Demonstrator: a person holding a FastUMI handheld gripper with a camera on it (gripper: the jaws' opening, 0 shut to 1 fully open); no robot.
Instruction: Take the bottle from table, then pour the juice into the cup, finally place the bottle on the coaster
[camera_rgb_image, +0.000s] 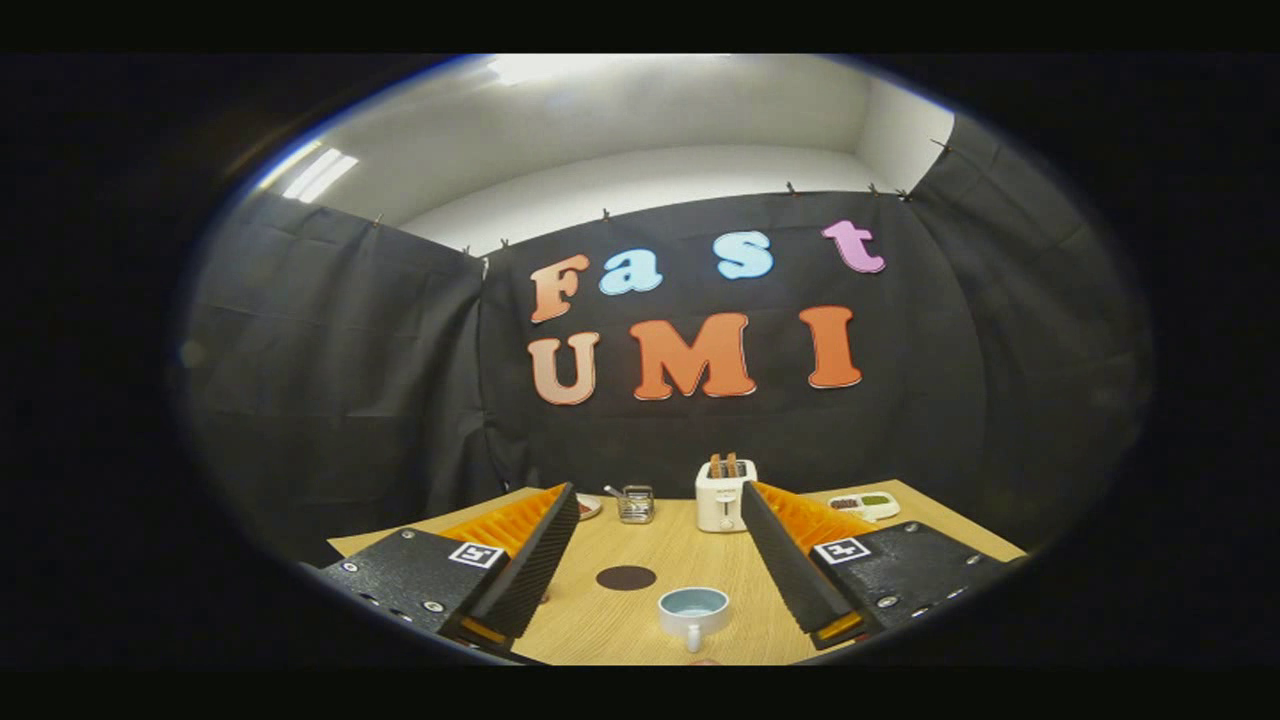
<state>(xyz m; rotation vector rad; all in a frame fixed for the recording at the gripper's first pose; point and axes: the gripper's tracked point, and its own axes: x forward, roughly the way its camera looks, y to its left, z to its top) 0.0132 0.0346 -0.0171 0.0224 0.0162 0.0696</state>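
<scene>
The fingers (658, 510) spread wide and empty above the table (690, 555). Between them sit a cup (693, 611) and coaster (626, 577). Finding the bottle likely comes first.

Handheld two-finger gripper (660, 505) is held level above the wooden table, pointing forward, its two long ribbed fingers (540, 560) spread wide apart with nothing between them or touching them. Each finger runs from a dark, bolted mount block carrying a small square black-and-white marker and angles inward toward its tip, left and right sides about symmetric. No contact at either pad; the gap between the tips is free.
</scene>
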